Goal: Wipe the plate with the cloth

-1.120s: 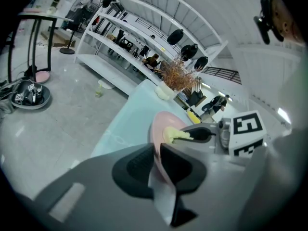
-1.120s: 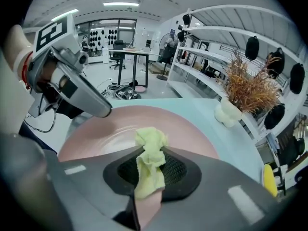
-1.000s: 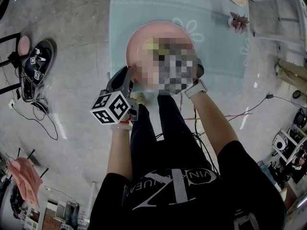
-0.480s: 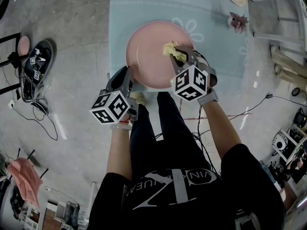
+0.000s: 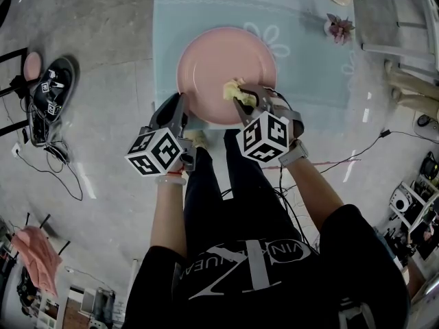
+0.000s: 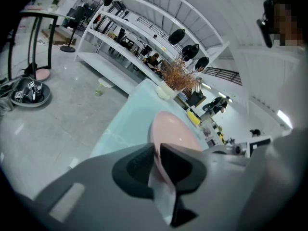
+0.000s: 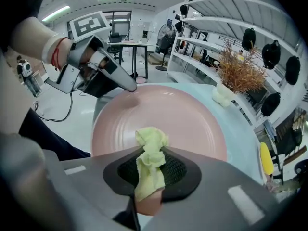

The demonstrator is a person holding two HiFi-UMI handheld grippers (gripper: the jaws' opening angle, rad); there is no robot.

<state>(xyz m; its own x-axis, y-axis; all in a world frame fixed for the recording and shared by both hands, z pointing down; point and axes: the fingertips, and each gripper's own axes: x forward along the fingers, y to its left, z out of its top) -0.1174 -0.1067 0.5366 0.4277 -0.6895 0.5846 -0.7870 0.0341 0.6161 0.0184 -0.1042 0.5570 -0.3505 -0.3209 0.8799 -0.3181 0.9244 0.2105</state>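
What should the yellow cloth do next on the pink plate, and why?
Probably slide the cloth across the plate toward its far rim. The right gripper is shut on the cloth over the plate's near part, most of the pink surface lies beyond it, and the left gripper pinches the rim.
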